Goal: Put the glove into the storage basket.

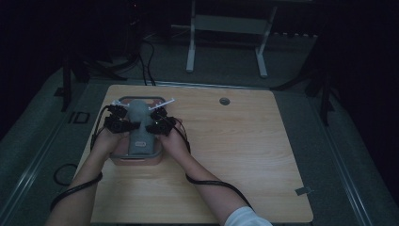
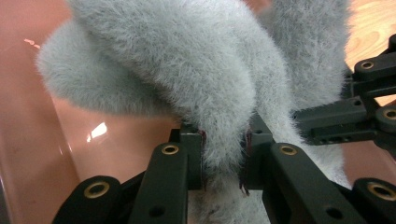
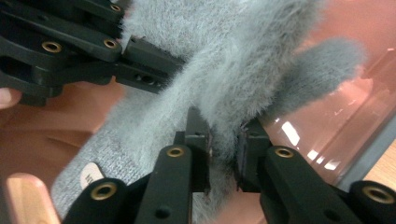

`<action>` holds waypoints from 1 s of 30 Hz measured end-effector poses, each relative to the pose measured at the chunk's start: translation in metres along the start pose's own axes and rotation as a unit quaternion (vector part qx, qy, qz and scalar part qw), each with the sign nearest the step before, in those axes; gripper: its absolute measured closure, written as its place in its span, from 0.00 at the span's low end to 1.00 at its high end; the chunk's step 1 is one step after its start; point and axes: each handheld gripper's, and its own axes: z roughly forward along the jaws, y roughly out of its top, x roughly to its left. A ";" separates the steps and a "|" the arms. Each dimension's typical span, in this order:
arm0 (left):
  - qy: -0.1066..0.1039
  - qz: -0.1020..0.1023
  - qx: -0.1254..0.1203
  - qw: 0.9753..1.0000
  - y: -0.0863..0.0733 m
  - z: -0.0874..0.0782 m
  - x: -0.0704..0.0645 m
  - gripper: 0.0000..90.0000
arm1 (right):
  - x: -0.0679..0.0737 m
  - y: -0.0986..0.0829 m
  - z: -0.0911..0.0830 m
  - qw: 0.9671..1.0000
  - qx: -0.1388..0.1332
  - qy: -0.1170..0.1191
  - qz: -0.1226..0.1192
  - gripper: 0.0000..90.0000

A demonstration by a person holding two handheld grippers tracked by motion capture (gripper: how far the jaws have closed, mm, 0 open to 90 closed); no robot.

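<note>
Tray [image 1: 123, 159] sat on the table [image 1: 235, 155], left half, toward the far edge. Sock [image 1: 140, 127] lay in the tray lengthwise, near to far. My left gripper [image 1: 123, 123] was on the sock's left side, my right gripper [image 1: 155, 123] on its right, both pinching it. Grommet [image 1: 224, 101] far, right of tray.

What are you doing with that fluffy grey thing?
A person holds a gripper in each hand. The left gripper and the right gripper are both shut on folds of a fuzzy grey garment, maybe a glove or sock. It hangs over a pink bin at the left of the wooden table.
</note>
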 end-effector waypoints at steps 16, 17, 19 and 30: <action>0.071 -0.009 0.021 0.997 0.004 0.015 -0.003 0.47 | 0.002 0.005 -0.015 0.999 -0.020 0.004 -0.033 0.47; 0.070 -0.010 0.015 0.997 0.005 0.012 -0.003 0.43 | 0.003 0.006 -0.019 0.999 -0.024 0.004 -0.038 0.45; 0.066 -0.013 0.003 0.998 0.006 0.006 -0.003 0.35 | 0.002 0.007 -0.026 0.999 -0.036 0.006 -0.040 0.40; 0.076 -0.017 -0.057 0.995 -0.003 -0.023 -0.006 0.26 | -0.002 -0.001 -0.058 0.997 -0.050 0.042 -0.046 0.20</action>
